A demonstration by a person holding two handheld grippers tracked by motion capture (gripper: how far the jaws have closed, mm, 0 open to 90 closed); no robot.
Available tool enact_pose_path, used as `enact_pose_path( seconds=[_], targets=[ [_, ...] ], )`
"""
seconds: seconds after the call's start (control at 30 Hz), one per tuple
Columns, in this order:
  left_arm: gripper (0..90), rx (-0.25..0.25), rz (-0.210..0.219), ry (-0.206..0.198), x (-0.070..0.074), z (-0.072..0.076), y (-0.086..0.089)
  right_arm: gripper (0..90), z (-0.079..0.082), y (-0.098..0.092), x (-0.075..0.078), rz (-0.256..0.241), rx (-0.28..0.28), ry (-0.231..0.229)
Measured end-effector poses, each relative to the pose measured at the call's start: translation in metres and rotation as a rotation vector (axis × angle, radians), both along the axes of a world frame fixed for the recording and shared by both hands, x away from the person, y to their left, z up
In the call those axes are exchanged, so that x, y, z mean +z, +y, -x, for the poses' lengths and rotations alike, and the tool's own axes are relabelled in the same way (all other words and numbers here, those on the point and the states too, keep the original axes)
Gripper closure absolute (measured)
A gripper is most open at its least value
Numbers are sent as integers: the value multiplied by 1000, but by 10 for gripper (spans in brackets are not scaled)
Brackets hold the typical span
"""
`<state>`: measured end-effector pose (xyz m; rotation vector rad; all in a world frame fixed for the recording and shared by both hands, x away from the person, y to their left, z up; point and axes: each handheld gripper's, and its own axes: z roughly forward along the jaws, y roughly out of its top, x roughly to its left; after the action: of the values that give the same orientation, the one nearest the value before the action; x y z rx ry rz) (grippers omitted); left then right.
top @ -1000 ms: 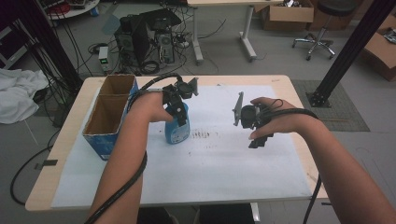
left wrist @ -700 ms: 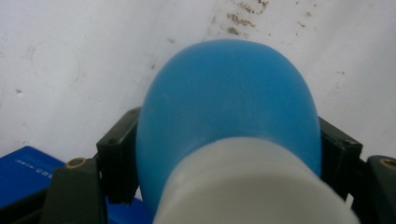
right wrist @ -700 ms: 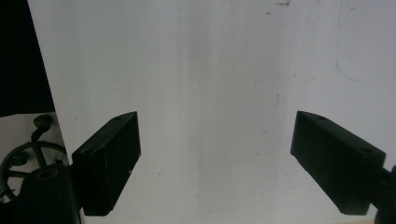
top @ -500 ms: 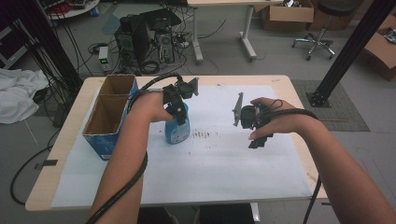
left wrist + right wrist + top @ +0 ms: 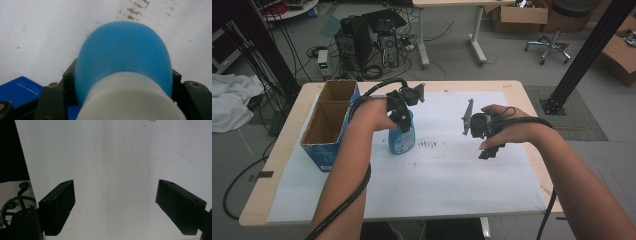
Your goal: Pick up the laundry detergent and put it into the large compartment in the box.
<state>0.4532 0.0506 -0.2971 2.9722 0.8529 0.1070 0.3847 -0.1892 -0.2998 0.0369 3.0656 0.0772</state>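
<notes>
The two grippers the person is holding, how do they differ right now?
The left gripper is closed around the neck of a blue bottle that stands on the white sheet; the right gripper holds nothing, its jaws spread wide over bare sheet. The left one sits beside the cardboard box; the right one hovers out on the sheet's other side, apart from any object. Both are black, hand-held, and trail a cable.

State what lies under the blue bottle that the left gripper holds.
The blue bottle stands on the white paper sheet covering the table. Dark specks mark the paper beside it; the patch beneath its base is hidden.
</notes>
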Motion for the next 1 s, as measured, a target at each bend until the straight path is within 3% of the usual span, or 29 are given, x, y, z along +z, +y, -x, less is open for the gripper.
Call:
enact_pose_path(
  seconds=[0.7,0.83,1.0],
  targets=[
    [398,36,28,11,1,0,4,160,1,3,-3,-2,3,3],
    [397,48,53,10,9,1,5,160,1,3,-2,-5,3,0],
    [397,61,43,-8,23,5,4,160,2,2,1,-11,-2,-3]
  ],
)
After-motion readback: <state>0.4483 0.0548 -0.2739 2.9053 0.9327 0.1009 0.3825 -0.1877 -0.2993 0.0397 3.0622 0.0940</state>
